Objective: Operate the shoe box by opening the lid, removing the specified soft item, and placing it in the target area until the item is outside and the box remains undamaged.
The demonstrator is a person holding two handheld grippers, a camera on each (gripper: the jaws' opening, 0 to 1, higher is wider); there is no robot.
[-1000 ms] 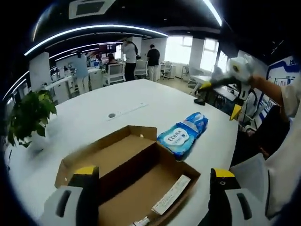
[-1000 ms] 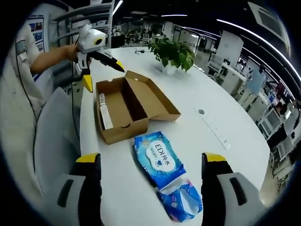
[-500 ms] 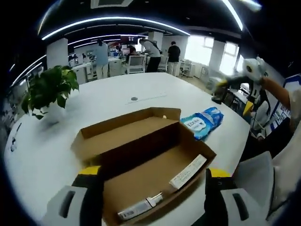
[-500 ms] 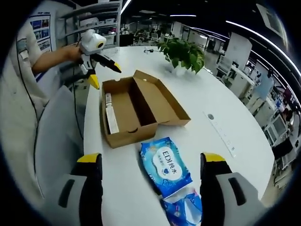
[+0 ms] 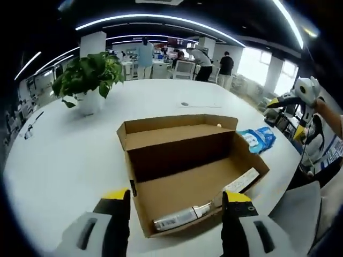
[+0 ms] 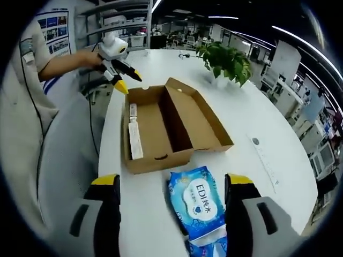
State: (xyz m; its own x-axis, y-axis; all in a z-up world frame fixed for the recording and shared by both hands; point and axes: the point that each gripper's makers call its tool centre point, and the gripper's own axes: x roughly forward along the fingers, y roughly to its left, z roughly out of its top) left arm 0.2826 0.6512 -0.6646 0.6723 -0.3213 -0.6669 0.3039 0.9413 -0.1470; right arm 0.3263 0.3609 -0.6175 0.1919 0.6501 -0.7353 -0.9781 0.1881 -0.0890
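Left gripper view: the left gripper (image 5: 174, 225) hung low over the near edge of the shoe box (image 5: 187, 171), jaws apart with nothing between them. The lid (image 5: 177, 131) was folded back and stood open behind the tray, so the opening step looked done. Inside, along the near wall, lay a long white strip (image 5: 179, 217), possibly a label or insert; too blurred to name. The soft item, a blue wet-wipes pack (image 5: 257, 138), lay on the table beyond the box's far corner, apart from it and already outside. The right gripper (image 5: 300, 99) was held up off to the right side, beyond the table edge, probably just out of the way. The white round table (image 5: 64, 160) was smooth and glossy. A potted plant (image 5: 88, 80) stood well behind the box. The room was an open office with people standing at desks far back, ceiling light strips and bright windows.

Right gripper view: the right gripper (image 6: 171, 214) was spread wide, empty, straddling the wet-wipes pack (image 6: 201, 201) in the picture but above it, not touching as far as I could tell. The pack lay flat, just beside the box's near end wall (image 6: 161, 160), which judged as the target spot or close to it. The box (image 6: 171, 123) looked intact, with no tears visible. The left gripper (image 6: 120, 67) hovered at the box's far end, held by a hand; its jaws were parted. Table (image 6: 241, 134), plant (image 6: 225, 59), shelving and posters were at the left.
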